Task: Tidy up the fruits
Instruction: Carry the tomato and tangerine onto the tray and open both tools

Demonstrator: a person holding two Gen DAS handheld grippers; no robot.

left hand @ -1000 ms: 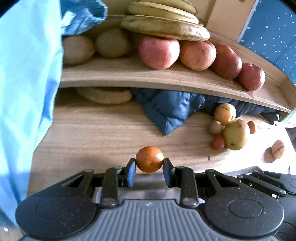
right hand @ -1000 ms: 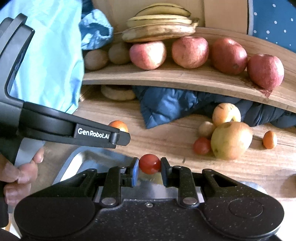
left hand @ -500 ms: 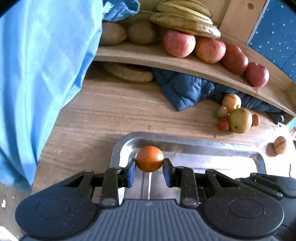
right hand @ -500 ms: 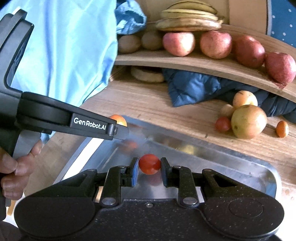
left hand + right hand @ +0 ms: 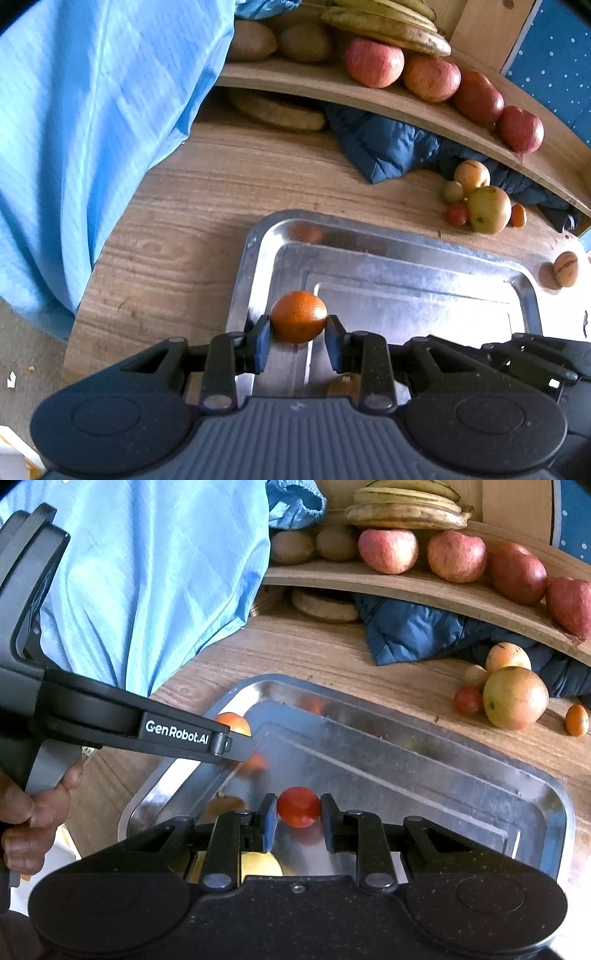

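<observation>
My left gripper (image 5: 298,334) is shut on a small orange (image 5: 299,321) and holds it above the left end of a shiny metal tray (image 5: 406,254) on the wooden table. My right gripper (image 5: 298,818) is shut on a red tomato (image 5: 298,806) above the same tray (image 5: 424,716). The left gripper and its orange (image 5: 232,722) also show at the left of the right wrist view. A yellowish fruit (image 5: 258,864) lies in the tray under the right gripper.
A cluster of loose fruit (image 5: 480,203) lies on the table beyond the tray; one more fruit (image 5: 565,267) lies at the far right. A wooden shelf (image 5: 388,99) carries apples, bananas and brown fruit. A dark blue cloth (image 5: 388,147) lies beneath it. Light blue fabric (image 5: 92,129) hangs at left.
Both grippers have pulled back and risen with their fruit still held. The metal tray has come into view beneath them, and the shelf and loose fruit look farther away.
</observation>
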